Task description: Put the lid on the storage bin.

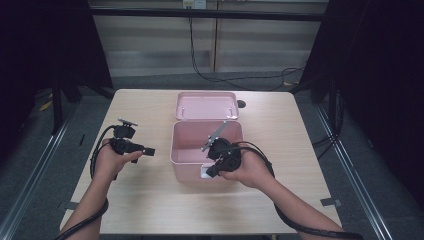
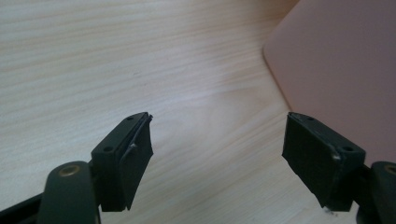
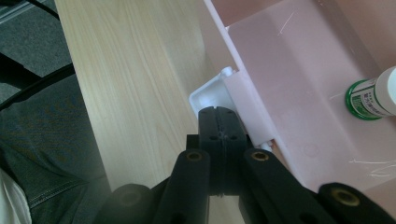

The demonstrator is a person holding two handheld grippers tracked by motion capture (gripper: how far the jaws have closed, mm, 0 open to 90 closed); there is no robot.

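Open pink plastic storage box [image 1: 186, 150]: right tool [image 3: 218, 122] pressed together at its white front latch [image 3: 211, 95]. Left tool [image 2: 217, 154] spread, empty, left of box over pale wooden surface [image 1: 145, 200]. Green-banded white bottle [image 3: 373, 95] inside box.

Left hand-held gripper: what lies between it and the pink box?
Nothing but bare table. In the high view the left hand-held gripper hangs apart from the pink box, with plain wood between.

The box [image 1: 186, 156] sits mid-table [image 1: 150, 210], its lid [image 1: 206, 105] lying just behind it. A bottle [image 3: 373, 95] lies inside the box. The left gripper [image 1: 148, 151] is left of the box, apart; the right gripper [image 1: 211, 171] is at the latch [image 3: 210, 95] on the box's front wall.
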